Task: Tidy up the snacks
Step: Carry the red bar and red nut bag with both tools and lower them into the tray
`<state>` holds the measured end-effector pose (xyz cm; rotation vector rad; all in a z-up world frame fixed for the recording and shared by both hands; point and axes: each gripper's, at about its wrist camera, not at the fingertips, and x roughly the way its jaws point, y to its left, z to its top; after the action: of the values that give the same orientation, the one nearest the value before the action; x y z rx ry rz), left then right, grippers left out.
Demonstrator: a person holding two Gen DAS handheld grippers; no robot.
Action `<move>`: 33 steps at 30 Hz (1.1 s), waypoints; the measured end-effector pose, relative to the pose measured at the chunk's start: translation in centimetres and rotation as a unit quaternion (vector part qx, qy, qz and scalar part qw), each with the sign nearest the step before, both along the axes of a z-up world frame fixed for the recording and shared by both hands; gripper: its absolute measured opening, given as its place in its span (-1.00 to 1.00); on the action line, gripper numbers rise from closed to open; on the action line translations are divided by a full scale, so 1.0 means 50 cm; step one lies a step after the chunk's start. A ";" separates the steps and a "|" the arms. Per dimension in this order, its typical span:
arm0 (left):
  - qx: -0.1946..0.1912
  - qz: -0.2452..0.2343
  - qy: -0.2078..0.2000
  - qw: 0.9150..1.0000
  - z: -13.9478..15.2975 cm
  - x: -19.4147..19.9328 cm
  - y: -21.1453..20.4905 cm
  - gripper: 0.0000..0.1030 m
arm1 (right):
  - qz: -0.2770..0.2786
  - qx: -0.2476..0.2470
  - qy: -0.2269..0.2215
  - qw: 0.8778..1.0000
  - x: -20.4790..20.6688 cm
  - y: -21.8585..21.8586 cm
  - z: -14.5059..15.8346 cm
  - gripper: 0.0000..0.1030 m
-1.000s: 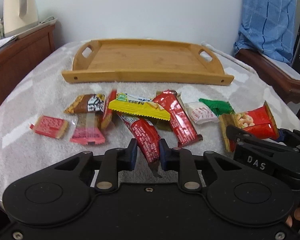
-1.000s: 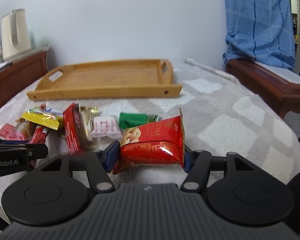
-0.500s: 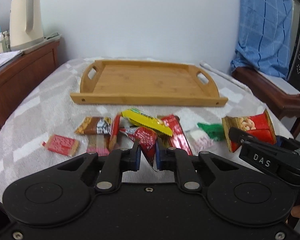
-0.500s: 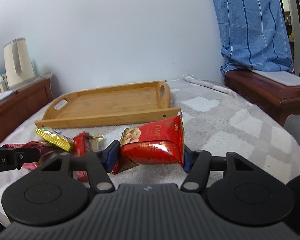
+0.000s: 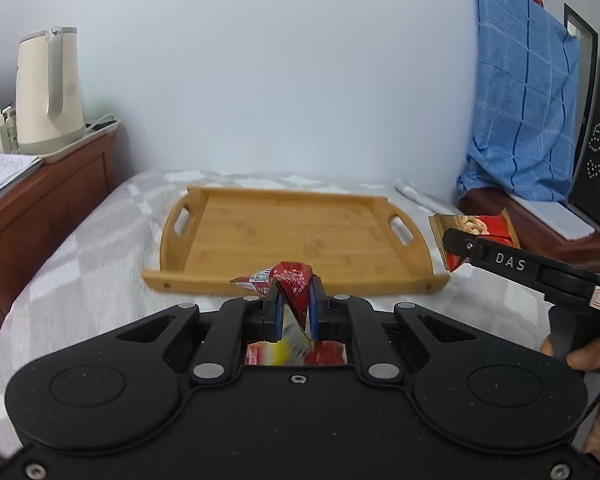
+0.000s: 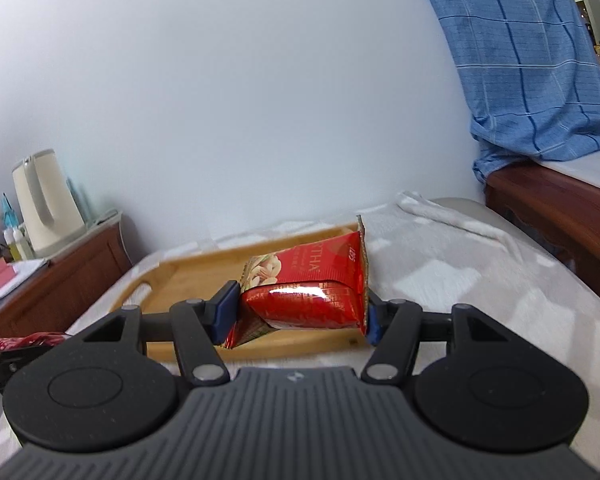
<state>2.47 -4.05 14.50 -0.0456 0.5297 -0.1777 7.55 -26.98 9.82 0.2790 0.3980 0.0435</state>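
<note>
The left claw point(image 5: 294, 312) is pinched nearly shut on a slim red snack stick packet point(image 5: 290, 280), gripping it near one end so the free end curls and folds over above the pads. The right claw point(image 6: 296, 312) stands about half open, its pads pressed against the two ends of a red peanut snack pack point(image 6: 304, 288), which spans the gap crosswise. Both packets hang clear of the blanket-covered counter point(image 5: 80, 248), short of the near rim of the bamboo tray point(image 5: 292, 236), which sits empty toward the counter's far edge

Both wrappers look light, thin and glossy, so weight is no concern; slipping and crumpling are. The stick packet is limp and bends wherever it is not supported, so a hold nearer its middle would keep it straighter for laying down. The peanut pack is puffed with air and gives under pressure; squeezing across the crimped end seams, as now, seems safer than pressing the cushion, which could burst or squirt out
</note>
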 end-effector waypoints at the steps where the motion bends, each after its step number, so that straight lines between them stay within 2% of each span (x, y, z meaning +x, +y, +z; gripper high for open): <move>1: 0.000 0.000 0.000 1.000 0.004 0.011 0.001 -0.79 | 0.002 0.004 0.000 1.000 0.015 -0.001 0.001 0.22; 10: -0.022 -0.001 0.014 1.000 0.008 0.115 0.009 -0.79 | 0.028 0.006 0.018 0.999 0.107 -0.005 -0.007 0.21; 21: -0.041 -0.010 -0.003 0.999 0.034 0.267 -0.022 -0.79 | 0.070 0.003 0.050 0.996 0.235 -0.005 -0.028 0.21; 24: -0.043 -0.008 0.005 0.999 0.019 0.315 -0.035 -0.79 | 0.081 0.006 0.069 0.994 0.267 -0.009 -0.044 0.21; 33: -0.010 -0.010 0.036 0.999 -0.076 0.403 -0.081 -0.79 | 0.092 0.005 0.119 0.989 0.318 -0.013 -0.088 0.22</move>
<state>22.61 -8.08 10.71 -0.0663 0.5995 -0.2019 23.47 -27.61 5.40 0.2583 0.6604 0.1945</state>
